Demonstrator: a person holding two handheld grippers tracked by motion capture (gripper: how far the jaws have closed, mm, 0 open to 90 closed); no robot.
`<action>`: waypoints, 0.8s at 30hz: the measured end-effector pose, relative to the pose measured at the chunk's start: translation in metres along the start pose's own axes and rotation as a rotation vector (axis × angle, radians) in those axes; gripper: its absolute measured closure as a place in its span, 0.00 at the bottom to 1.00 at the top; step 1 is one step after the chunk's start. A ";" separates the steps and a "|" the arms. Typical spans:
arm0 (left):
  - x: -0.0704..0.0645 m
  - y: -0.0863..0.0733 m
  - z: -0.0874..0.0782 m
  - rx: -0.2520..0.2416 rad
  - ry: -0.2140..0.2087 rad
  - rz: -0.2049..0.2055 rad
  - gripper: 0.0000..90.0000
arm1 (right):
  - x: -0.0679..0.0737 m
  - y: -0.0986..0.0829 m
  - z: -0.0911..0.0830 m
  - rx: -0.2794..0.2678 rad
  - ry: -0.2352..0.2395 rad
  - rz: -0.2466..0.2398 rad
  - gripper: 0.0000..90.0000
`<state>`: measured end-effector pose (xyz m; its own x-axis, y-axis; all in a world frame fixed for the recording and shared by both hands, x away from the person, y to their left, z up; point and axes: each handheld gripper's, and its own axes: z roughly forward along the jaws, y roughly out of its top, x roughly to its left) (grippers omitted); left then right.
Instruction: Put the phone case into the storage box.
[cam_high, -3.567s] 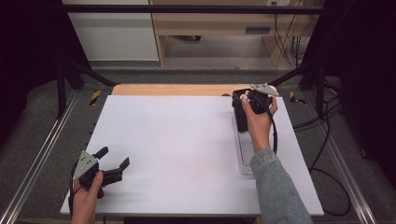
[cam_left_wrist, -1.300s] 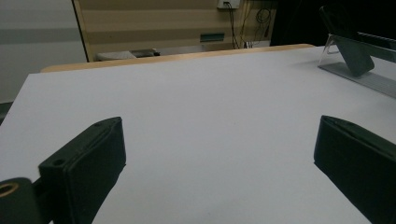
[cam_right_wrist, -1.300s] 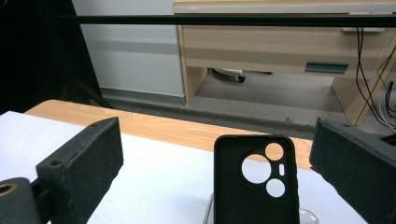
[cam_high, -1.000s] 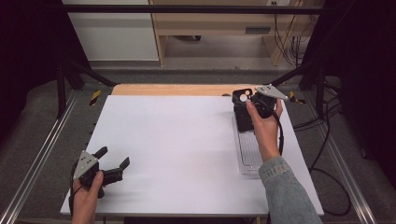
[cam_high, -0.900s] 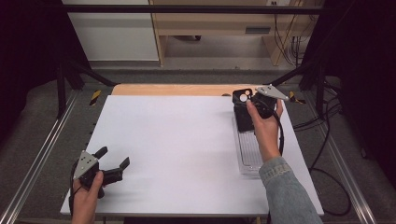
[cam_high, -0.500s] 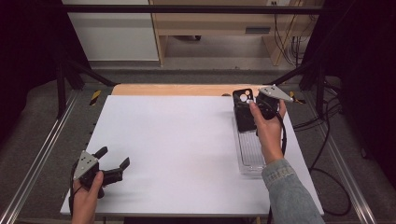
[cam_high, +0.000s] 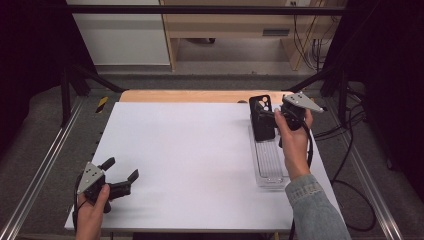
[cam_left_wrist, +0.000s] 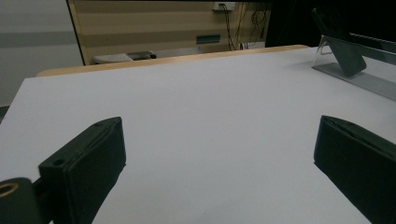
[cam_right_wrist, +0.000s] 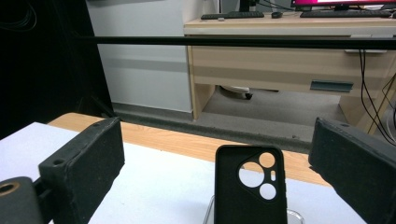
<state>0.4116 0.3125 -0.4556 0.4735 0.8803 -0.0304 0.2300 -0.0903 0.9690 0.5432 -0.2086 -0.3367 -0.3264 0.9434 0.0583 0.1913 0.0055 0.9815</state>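
Right gripper (cam_high: 270, 117): jaws spread wide, holding nothing. In the right gripper view the black phone case (cam_right_wrist: 250, 184) stands between them but farther out, no contact I can see. From the high view the case (cam_high: 261, 117) stands propped upright at the far end of a clear tray (cam_high: 270, 162), near the far right of the bench (cam_high: 200, 150).

My read: I'm lining up to grasp the case. To do it well I'd keep the case centred between the jaws, push in until the pads flank its side edges, then close slowly. It's an empty shell, probably flexes, so light squeeze. Watch the tray: looks light, could slide or tip if I nudge the case sideways.

Left gripper (cam_high: 117, 182): near-left corner of the bench, low over the white surface, jaws apart, nothing in them. Well apart from the case. Could move over to steady the tray if needed.

Labels: none readable. Case shows round camera cutouts, no logo or text that I can make out.
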 end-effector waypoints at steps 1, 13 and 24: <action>0.000 0.000 0.000 0.001 -0.002 0.003 0.03 | -0.001 0.000 -0.001 -0.003 0.000 0.003 0.04; 0.002 0.001 -0.010 0.001 0.005 0.045 0.02 | -0.008 0.002 -0.020 -0.049 0.004 -0.007 0.04; 0.008 -0.002 -0.022 -0.007 0.001 0.024 0.02 | -0.013 -0.002 -0.032 -0.093 0.008 -0.023 0.03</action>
<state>0.3961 0.3305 -0.4526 0.4776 0.8786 -0.0068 0.2124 -0.1080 0.9712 0.5176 -0.2310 -0.3333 -0.3376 0.9406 0.0363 0.0971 -0.0036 0.9953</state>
